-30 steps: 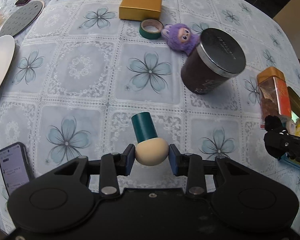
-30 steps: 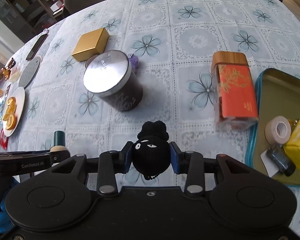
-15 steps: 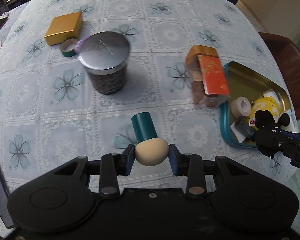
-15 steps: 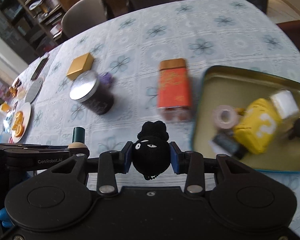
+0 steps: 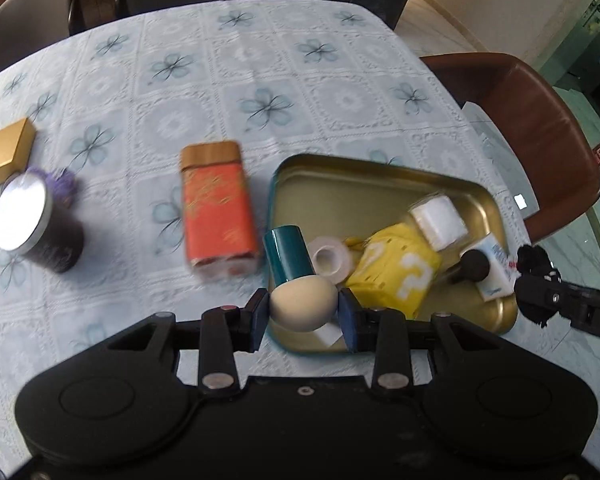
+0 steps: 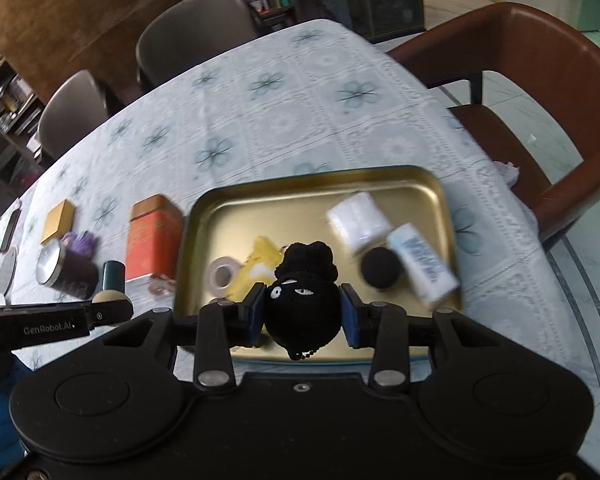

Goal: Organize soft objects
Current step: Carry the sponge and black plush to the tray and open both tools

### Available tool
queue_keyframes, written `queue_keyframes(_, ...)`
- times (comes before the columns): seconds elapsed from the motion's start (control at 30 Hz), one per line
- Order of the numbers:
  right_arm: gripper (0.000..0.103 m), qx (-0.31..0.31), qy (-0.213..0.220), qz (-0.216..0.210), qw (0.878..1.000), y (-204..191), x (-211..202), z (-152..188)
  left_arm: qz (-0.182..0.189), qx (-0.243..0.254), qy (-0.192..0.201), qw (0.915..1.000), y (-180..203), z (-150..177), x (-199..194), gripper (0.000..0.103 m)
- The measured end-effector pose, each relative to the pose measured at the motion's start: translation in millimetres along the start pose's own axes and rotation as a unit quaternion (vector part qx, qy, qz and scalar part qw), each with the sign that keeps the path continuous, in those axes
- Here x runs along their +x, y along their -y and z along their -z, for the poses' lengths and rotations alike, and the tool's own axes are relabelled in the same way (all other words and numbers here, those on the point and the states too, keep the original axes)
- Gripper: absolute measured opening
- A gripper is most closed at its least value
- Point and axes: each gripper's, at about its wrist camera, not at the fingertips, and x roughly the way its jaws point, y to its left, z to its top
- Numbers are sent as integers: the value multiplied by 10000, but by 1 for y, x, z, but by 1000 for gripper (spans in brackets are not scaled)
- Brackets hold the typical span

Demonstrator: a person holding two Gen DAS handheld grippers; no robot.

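The left gripper [image 5: 303,312] has its jaws closed on the cream, egg-shaped end of a soft toy [image 5: 302,307] whose teal cylinder part sticks forward and up. It hangs at the near left corner of the gold tray [image 5: 340,184], just above its rim.

The right gripper [image 6: 302,316] has its jaws pressed against both sides of a black knitted plush [image 6: 302,304] with white stitched eyes (a small bead chain dangles beneath it). It hovers over the near edge of the same tray [image 6: 300,200].

Inside the tray lie a yellow cube plush [image 5: 396,272] with white markings, a roll of clear tape [image 5: 327,258] beside it, a white roll [image 5: 438,220], a black round piece [image 5: 474,266] and a small white packet [image 5: 496,268]; all are crowded toward the near right half, some touching.

On the flowered tabletop [image 5: 260,80], an orange tin [image 5: 218,216] with a gold lid lies just left of the tray. Further left stands a dark jar [image 5: 40,228] with a shiny lid, a purple plush [image 5: 62,184] right behind it, and a gold box [image 5: 8,152] near that. A brown chair [image 5: 532,128] sits at the tabletop's right side.
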Motion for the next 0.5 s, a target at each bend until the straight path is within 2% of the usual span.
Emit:
queue_keyframes(0.13,40,-86,-16,-52,9999,19,1,-8,-123,-15,48,9999,21,-20,15,34)
queue_keyframes(0.27,40,-231,-19,-172,9996,27,3,-16,-400,-82,56,9992,34,-40,31,35)
queue_keyframes(0.3,40,-264,-15,-196,9995,28,3,-17,-475,-87,51,9988,36,-43,34,37)
queue_keyframes(0.37,40,-316,-12,-236,9992,30,5,-20,-641,-122,40,9979,42,-47,40,55)
queue_keyframes(0.43,41,-362,-25,-297,9989,31,8,-24,-745,-144,24,9971,45,-48,43,60)
queue_keyframes(0.5,41,-370,-53,-362,9986,33,11,-27,-825,-145,-38,9965,47,-47,47,61)
